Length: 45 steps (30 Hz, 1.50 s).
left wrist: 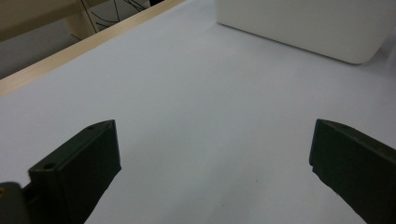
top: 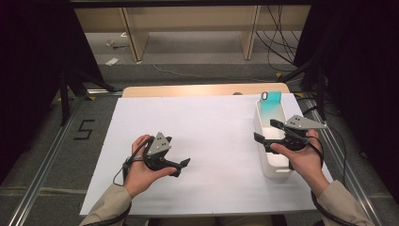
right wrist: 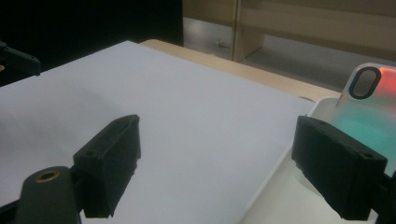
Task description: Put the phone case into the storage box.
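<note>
Both claws wide open and empty, right claw (top: 266,130) over the white bin (top: 277,165), phone case (right wrist: 373,107) close in its view.

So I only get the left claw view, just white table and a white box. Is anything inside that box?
Observer: Yes, a phone case stands in the box, leaning at its far end.
Operator: What colour is it?
Observer: Teal in the high view, with an orange-pink top edge in the right claw view.
Operator: Where's the other claw?
Observer: The right claw is over the box, jaws open, holding nothing.
</note>
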Available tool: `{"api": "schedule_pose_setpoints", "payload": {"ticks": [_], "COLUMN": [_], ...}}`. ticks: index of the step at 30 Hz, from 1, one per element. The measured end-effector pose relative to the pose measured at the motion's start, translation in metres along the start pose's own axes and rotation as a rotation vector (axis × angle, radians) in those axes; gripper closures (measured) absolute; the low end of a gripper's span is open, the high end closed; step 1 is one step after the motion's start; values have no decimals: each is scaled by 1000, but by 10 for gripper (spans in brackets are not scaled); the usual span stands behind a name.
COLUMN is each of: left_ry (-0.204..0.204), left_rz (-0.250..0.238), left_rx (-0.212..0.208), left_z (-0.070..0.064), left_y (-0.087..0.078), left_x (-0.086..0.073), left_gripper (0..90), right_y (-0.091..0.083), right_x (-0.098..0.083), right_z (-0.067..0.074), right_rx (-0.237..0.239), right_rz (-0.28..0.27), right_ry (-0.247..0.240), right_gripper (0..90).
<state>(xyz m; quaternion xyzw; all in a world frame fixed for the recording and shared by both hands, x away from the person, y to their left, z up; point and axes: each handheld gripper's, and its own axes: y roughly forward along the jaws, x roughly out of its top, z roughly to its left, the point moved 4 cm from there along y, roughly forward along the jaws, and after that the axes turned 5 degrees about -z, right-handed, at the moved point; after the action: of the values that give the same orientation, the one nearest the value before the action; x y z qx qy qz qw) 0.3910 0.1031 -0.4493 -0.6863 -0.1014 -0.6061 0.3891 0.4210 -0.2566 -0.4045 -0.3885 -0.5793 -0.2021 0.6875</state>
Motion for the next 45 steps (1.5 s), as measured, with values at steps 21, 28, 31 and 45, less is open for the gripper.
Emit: {"api": "schedule_pose_setpoints", "payload": {"ticks": [21,28,31,45], "left_ry": [1,1,1,1], "left_rz": [-1,-1,-1,-2], "left_rx": [-1,-2,-2,-5], "left_z": [0,-1,0,-1], "left_y": [0,1,1,1], "left_x": [0,0,0,0], "left_gripper": [13,13,13,13], "right_y": [-7,-9,-10,-15], "right_x": [-3,-5,-6,-7], "right_z": [3,3,2,1], "right_rx": [8,13,8,8], "right_rz": [-8,-10,-3,-25], "right_ry": [-11,-14,-19,-19], "right_gripper": [165,164,164,165]}}
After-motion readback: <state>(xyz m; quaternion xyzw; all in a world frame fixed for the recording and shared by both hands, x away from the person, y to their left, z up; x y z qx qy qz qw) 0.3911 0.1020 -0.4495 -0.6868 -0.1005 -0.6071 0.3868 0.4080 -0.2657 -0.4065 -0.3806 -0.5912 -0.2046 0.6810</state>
